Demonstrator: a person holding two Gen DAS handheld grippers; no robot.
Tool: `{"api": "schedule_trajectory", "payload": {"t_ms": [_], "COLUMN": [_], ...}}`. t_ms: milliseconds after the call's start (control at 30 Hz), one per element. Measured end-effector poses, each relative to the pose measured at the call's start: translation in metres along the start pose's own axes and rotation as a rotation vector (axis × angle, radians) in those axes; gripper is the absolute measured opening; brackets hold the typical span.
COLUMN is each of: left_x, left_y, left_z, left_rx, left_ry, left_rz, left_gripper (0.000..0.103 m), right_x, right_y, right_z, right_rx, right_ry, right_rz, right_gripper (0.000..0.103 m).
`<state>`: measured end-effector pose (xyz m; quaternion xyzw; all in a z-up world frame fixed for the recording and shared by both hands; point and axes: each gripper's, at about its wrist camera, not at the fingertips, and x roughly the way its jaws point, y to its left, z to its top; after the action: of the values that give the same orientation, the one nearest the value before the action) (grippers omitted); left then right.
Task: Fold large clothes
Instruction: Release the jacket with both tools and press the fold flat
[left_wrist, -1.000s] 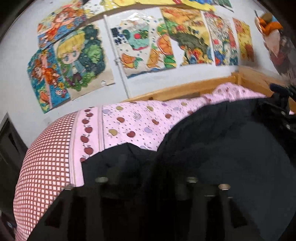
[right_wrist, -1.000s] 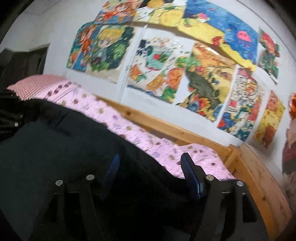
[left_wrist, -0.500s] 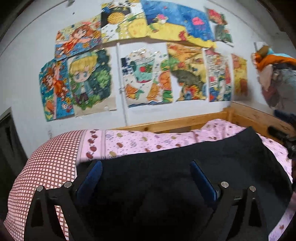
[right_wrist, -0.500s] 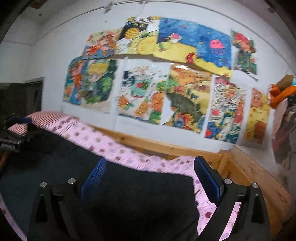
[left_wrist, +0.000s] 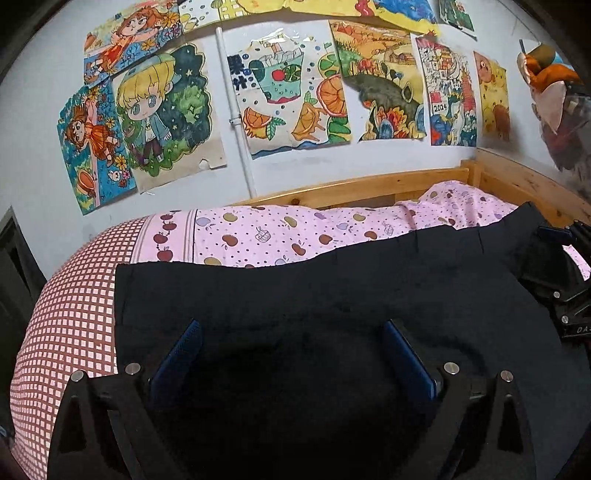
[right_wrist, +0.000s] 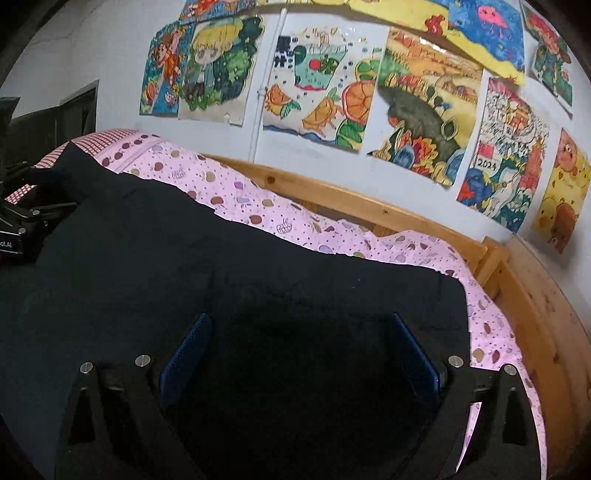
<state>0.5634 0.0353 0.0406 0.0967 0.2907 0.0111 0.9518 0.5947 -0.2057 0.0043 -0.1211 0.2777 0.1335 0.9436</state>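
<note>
We see a large black garment (left_wrist: 351, 288) spread flat on a bed, lying over a pink sheet (left_wrist: 280, 230) printed with apples and dots; its far edge runs roughly parallel to the wooden bed frame (left_wrist: 388, 182), with a strip of sheet showing between them. At the left end of the bed, a red-and-white checked cover (left_wrist: 70, 314) lies beside the garment's corner. Our left tool (left_wrist: 291, 354) hovers over the cloth with its blue pads (left_wrist: 177, 354) spread wide, released, nothing pinched between them. Our right tool (right_wrist: 301, 350) is likewise released, its blue pads (right_wrist: 413, 354) wide apart above the dark fabric near the garment's right corner, where the pink sheet (right_wrist: 491, 332) shows alongside. Each tool also appears at the edge of the other's view, resting near the garment's opposite ends. Colourful children's drawings (left_wrist: 288, 92) cover the white wall behind the bed.
</note>
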Motion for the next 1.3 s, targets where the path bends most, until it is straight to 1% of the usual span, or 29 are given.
{"api": "schedule_trajectory", "payload": {"t_ms": [100,167,233,367,500,833,1300], "left_x": [0.01,0.016,0.025,0.037,0.044,0.048,0.046], "left_y": [-0.001,-0.001,0.0,0.0,-0.002,-0.004,-0.006], "left_z": [-0.002,-0.002,-0.003,-0.003,-0.003,-0.007,-0.01], "left_rx": [0.003,-0.005,-0.018,-0.025,-0.022,-0.011,0.001], "left_ry": [0.026,0.044,0.072,0.104,0.123,0.123,0.109], "left_rz": [-0.004,-0.014,-0.032,-0.047,-0.053,-0.055,-0.043], "left_gripper": [0.1,0.103,0.103,0.103,0.103,0.103,0.103], "right_x": [0.014,0.026,0.037,0.053,0.059,0.062,0.062], "right_y": [-0.007,-0.013,-0.019,-0.025,-0.027,-0.03,-0.03], "right_z": [-0.002,-0.006,-0.011,-0.019,-0.027,-0.036,-0.039], "right_rx": [0.044,0.084,0.121,0.171,0.201,0.25,0.254], "right_ry": [0.042,0.082,0.111,0.148,0.148,0.115,0.098], "right_rz": [0.027,0.063,0.095,0.157,0.178,0.206,0.204], "right_gripper": [0.094,0.099,0.101,0.101,0.102,0.102,0.102]}}
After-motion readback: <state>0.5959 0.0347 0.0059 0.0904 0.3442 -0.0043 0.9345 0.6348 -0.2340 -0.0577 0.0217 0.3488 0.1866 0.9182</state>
